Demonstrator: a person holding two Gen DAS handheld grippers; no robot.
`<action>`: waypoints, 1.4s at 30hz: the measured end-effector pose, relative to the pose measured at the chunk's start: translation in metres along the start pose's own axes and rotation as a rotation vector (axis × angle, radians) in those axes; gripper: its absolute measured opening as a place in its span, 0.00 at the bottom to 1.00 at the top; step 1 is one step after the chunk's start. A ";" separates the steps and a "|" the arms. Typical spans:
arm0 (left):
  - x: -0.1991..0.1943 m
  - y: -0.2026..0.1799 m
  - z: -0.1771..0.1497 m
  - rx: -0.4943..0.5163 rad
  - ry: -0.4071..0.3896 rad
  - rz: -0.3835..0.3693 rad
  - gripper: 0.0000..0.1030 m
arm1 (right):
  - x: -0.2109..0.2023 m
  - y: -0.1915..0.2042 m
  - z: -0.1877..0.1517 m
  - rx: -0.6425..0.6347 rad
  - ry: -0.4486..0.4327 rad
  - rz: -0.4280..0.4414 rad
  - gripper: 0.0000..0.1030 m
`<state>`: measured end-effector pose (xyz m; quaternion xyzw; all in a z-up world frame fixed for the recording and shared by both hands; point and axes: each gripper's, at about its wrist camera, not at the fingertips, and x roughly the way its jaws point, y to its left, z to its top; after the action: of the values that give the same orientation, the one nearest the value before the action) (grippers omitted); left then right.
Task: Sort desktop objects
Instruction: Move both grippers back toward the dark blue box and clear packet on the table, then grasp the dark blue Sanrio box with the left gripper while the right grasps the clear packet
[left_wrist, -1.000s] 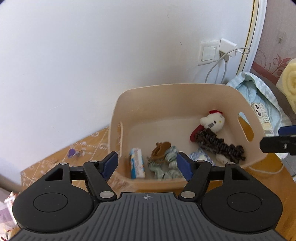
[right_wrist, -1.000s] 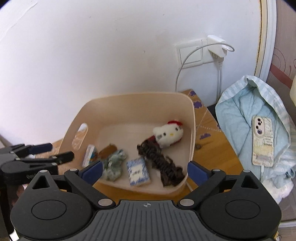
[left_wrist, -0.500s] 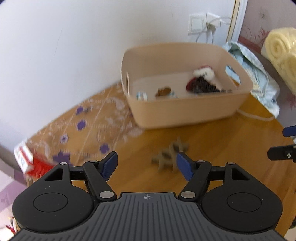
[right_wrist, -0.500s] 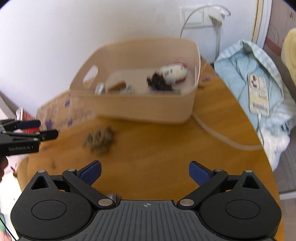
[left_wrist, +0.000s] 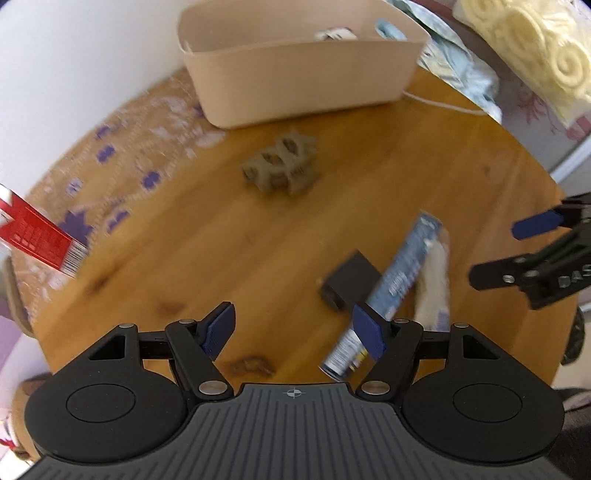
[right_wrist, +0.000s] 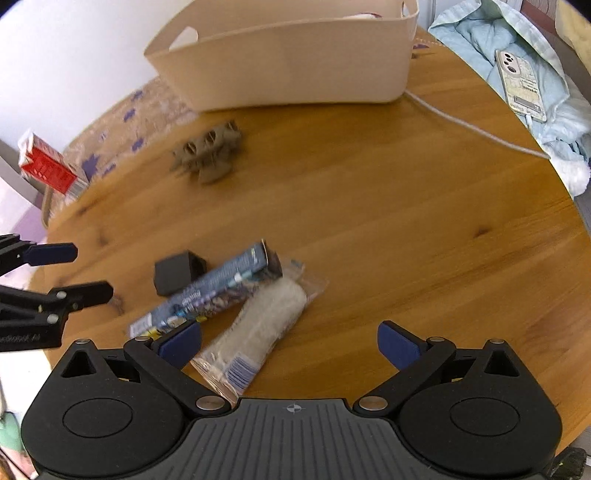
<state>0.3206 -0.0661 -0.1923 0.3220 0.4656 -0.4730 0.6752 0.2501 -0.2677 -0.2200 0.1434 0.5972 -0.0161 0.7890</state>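
A blue tube box (right_wrist: 207, 291), a white roll in clear wrap (right_wrist: 258, 325) and a small black block (right_wrist: 177, 271) lie together on the round wooden table (right_wrist: 406, 229). A brown hair claw (right_wrist: 207, 151) lies nearer the beige bin (right_wrist: 295, 74) at the far side. My right gripper (right_wrist: 290, 345) is open and empty just above the wrapped roll. My left gripper (left_wrist: 295, 330) is open and empty, its right finger over the blue box (left_wrist: 399, 280), beside the black block (left_wrist: 351, 280) and roll (left_wrist: 434, 280). The claw (left_wrist: 282, 166) and bin (left_wrist: 295, 70) lie ahead.
A red and white carton (right_wrist: 46, 168) stands at the table's left edge, also in the left wrist view (left_wrist: 35, 236). A phone (right_wrist: 521, 85) lies on light blue cloth (right_wrist: 491, 44) at the right, with a white cable (right_wrist: 472, 127) running across the table.
Both grippers have pulled back from above the bin and tilted down toward the near table. The blue box, roll and black block have come into view. Both stayed open.
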 end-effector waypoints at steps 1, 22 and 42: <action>0.001 -0.003 -0.003 0.002 0.003 -0.010 0.70 | 0.003 0.002 -0.003 0.001 0.005 -0.004 1.00; 0.047 -0.020 -0.007 -0.033 0.081 -0.065 0.69 | 0.041 0.006 -0.011 0.125 0.055 -0.065 0.96; 0.060 -0.041 0.001 -0.078 0.118 -0.140 0.69 | 0.046 -0.042 0.000 0.079 0.065 -0.150 0.96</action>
<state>0.2892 -0.1011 -0.2475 0.2895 0.5441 -0.4804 0.6239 0.2555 -0.3011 -0.2724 0.1295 0.6305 -0.0942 0.7595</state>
